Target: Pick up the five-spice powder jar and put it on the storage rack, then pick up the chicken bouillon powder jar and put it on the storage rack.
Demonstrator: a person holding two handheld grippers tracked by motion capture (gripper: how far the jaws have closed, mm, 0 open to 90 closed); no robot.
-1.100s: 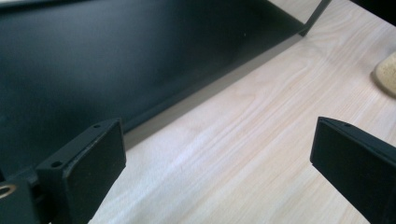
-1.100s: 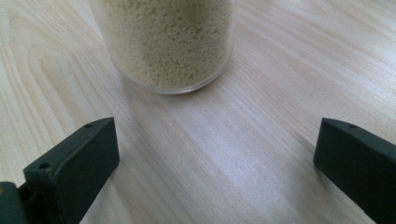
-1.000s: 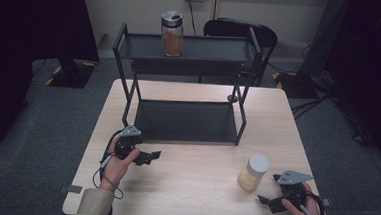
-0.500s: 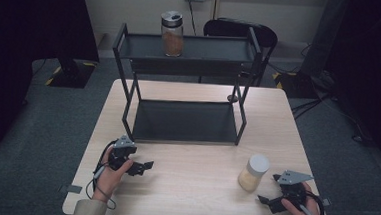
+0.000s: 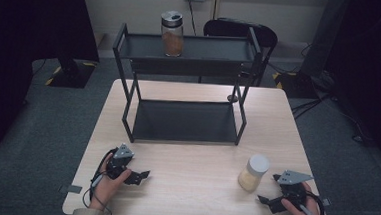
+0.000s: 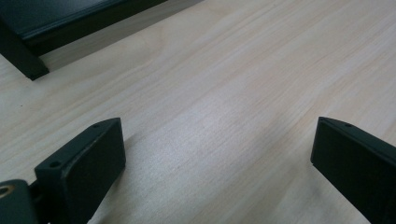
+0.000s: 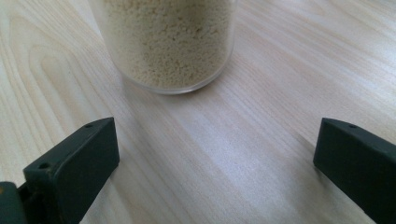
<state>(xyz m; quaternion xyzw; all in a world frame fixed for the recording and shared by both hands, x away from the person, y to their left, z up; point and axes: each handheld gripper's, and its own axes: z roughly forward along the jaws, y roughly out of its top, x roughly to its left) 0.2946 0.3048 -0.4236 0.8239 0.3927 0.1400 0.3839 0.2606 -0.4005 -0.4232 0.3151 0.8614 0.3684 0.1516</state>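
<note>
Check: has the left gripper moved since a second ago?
Yes. The left gripper has pulled back toward the person, away from the black rack's front edge and nearer the table's near edge.

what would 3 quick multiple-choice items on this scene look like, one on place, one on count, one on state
1. Where is the brown-filled jar?
A. rack's top shelf
B. rack's bottom shelf
C. floor

2. How many jars are there?
A. one
B. two
C. four

3. How is the right gripper?
A. shut on the pale jar
B. open, short of the pale jar
C. shut on nothing

Answers: 1 A, it stands on the top shelf of the rack. 2 B, that one plus the pale jar on the table. 3 B, its jaws stand wide apart with the jar ahead.
</note>
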